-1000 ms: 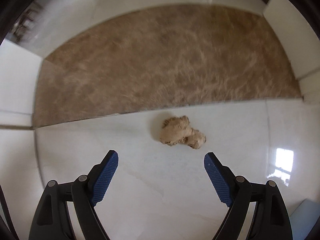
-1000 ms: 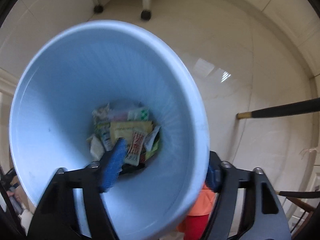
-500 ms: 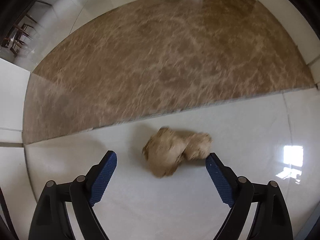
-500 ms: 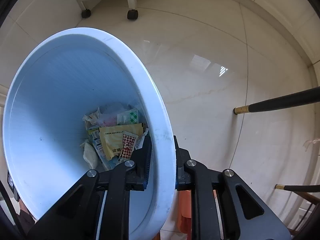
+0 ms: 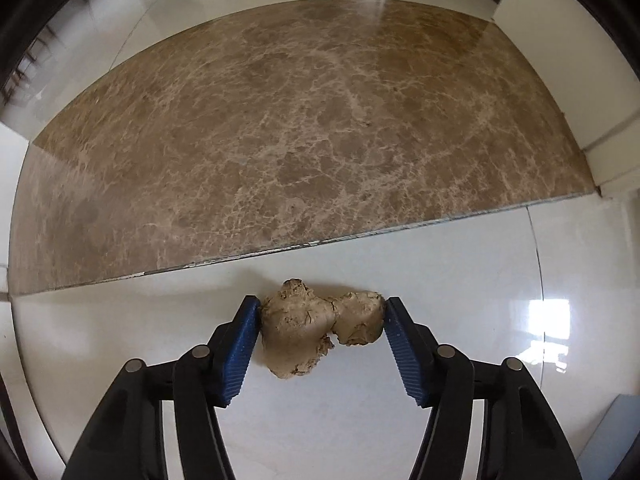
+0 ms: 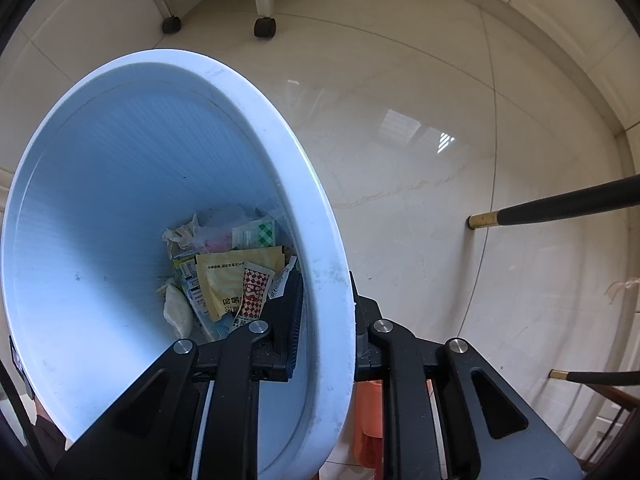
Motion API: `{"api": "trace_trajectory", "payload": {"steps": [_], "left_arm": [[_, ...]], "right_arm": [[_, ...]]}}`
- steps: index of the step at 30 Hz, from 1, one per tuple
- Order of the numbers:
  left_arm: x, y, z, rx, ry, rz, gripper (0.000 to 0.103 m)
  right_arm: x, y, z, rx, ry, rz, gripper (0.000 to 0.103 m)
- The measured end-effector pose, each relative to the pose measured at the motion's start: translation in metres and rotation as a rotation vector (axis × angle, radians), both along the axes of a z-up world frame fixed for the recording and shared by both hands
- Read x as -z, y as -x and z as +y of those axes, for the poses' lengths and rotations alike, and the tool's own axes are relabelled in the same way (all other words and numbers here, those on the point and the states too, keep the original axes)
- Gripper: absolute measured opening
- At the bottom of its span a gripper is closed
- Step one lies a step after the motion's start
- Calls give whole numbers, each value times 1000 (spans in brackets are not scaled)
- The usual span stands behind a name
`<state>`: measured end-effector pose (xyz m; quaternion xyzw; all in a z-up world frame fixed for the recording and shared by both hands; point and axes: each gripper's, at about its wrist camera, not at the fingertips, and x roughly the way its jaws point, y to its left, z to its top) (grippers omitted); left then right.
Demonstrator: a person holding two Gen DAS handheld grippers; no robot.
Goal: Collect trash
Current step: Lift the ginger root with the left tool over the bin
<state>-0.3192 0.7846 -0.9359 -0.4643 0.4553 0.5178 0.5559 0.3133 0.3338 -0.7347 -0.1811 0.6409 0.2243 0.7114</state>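
A crumpled tan paper lump (image 5: 308, 328) lies on the white floor tile in the left wrist view. My left gripper (image 5: 322, 322) points down over it, and its jaws are closing with the lump between them. Both blue pads (image 5: 240, 344) touch the lump's two ends. In the right wrist view, my right gripper (image 6: 324, 320) is shut on the wall of a pale blue trash bin (image 6: 120, 184), one finger inside and one outside the rim. Several wrappers and tissues (image 6: 236, 276) lie at the bin's bottom.
A brown marble floor panel (image 5: 304, 128) begins just beyond the lump. Around the bin I see glossy cream tiles (image 6: 420, 128), a white cabinet on black casters (image 6: 265, 26), black chair legs with brass tips (image 6: 560, 208), and something orange (image 6: 370, 420) under the bin.
The left gripper came down over the lump and its jaws narrowed from wide apart to touching it. The right gripper's jaws closed onto the bin's wall and stayed there.
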Motion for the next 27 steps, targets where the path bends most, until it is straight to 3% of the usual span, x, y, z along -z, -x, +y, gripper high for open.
{"api": "trace_trajectory", "payload": {"steps": [7, 12, 16, 24, 27], "left_arm": [[-2, -11, -20, 66, -23, -8, 56], [-40, -38, -36, 161, -92, -47, 56], [-86, -78, -55, 276, -157, -115, 56], [-220, -167, -116, 536, -302, -343, 56], [-266, -205, -141, 679, -318, -421, 56]], "right_arm": [[2, 4, 3, -33, 10, 0, 7], [2, 4, 0, -22, -3, 16, 5], [2, 5, -3, -17, -11, 28, 4], [2, 6, -12, 13, -56, 65, 4], [2, 7, -13, 13, -60, 71, 5]]}}
